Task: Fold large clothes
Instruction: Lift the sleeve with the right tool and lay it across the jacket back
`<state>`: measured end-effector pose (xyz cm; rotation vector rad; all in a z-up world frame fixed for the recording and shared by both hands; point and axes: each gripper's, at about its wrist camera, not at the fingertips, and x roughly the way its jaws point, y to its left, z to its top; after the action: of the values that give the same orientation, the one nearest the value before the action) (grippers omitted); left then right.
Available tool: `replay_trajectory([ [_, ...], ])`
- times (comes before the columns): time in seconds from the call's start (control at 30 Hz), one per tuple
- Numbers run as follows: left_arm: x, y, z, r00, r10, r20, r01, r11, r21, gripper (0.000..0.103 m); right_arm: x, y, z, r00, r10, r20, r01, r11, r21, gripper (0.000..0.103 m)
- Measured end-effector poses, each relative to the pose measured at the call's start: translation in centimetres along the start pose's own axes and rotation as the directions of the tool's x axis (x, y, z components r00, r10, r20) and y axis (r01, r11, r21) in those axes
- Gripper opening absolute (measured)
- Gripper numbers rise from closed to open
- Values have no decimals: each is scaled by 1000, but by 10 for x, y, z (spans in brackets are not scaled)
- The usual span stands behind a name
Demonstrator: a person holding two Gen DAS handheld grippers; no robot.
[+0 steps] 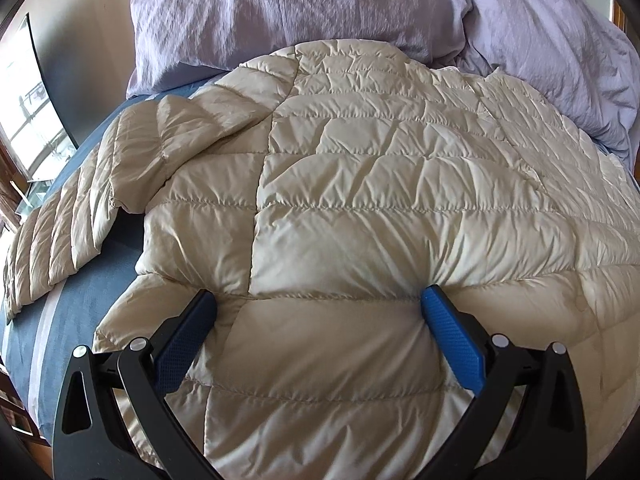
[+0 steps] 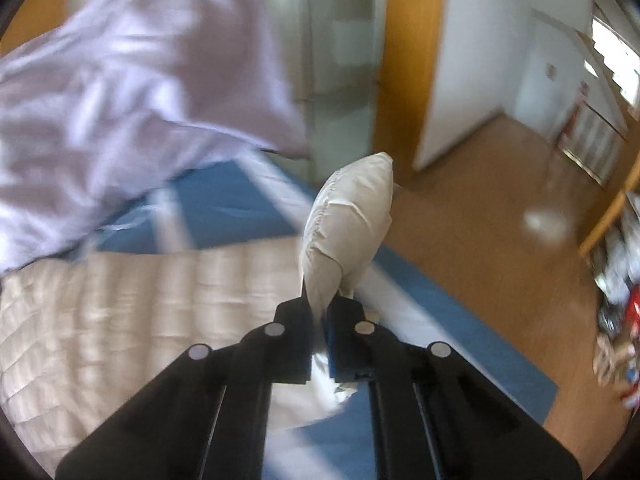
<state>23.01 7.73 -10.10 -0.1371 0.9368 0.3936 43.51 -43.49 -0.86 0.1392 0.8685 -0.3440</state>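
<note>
A cream quilted jacket (image 1: 340, 184) lay spread across the blue bed sheet (image 1: 80, 312), one sleeve (image 1: 56, 240) trailing off to the left and a lilac duvet (image 1: 304, 4) bunched behind it. The left gripper (image 1: 318, 300) stood wide open, its blue pads (image 1: 452, 336) pressed down into the jacket's padding without pinching it. Further right, the right gripper (image 2: 320, 312) was clamped tight on a puffed-up fold of the jacket (image 2: 348, 224), lifted clear of the bed near the edge beside the wooden floor (image 2: 480, 220).

Both wrist views look steeply down, close over the shared jacket (image 1: 360, 184).
</note>
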Motion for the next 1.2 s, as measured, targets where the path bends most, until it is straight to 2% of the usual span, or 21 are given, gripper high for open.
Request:
replay_trajectory([
  [0.13, 1, 1, 1, 1000, -10, -4, 10, 1000, -8, 102, -17, 74, 2, 993, 118, -1, -118, 988, -100, 6],
  [0.27, 1, 3, 1, 1000, -21, -6, 21, 1000, -18, 102, -35, 162, -20, 960, 272, -69, -280, 942, -186, 5],
  [0.3, 1, 3, 1, 1000, -24, -6, 24, 1000, -20, 102, -40, 189, -30, 943, 319, -99, -333, 919, -209, 5],
  [0.43, 0, 5, 1, 999, -34, -6, 34, 999, -28, 102, -59, 254, -62, 894, 410, -180, -446, 854, -267, 6],
  [0.6, 0, 7, 1, 999, -45, -4, 45, 998, -38, 102, -76, 315, -102, 835, 468, -291, -544, 780, -308, 6],
  [0.8, 0, 6, 2, 999, -45, -5, 45, 998, -38, 102, -91, 351, -133, 800, 494, -341, -595, 728, -342, 11],
  [0.9, 0, 6, 2, 999, -47, -5, 46, 998, -39, 102, -100, 360, -141, 771, 519, -368, -631, 699, -337, 20],
  [0.97, -1, 6, 3, 999, -53, -2, 53, 998, -44, 102, -110, 364, -145, 749, 538, -387, -658, 672, -340, 45],
  [1.03, -2, 8, 3, 998, -63, 1, 63, 997, -50, 102, -120, 366, -146, 730, 562, -388, -681, 646, -345, 55],
  [1.1, -6, 11, 2, 997, -81, -5, 80, 996, -43, 102, -134, 361, -141, 714, 596, -368, -700, 622, -350, 56],
  [1.17, -12, 18, 1, 995, -96, -14, 95, 995, -32, 102, -143, 347, -131, 721, 620, -309, -692, 631, -350, 63],
  [1.2, -15, 23, 1, 995, -94, -14, 94, 995, -29, 102, -141, 340, -124, 743, 614, -266, -668, 658, -347, 64],
])
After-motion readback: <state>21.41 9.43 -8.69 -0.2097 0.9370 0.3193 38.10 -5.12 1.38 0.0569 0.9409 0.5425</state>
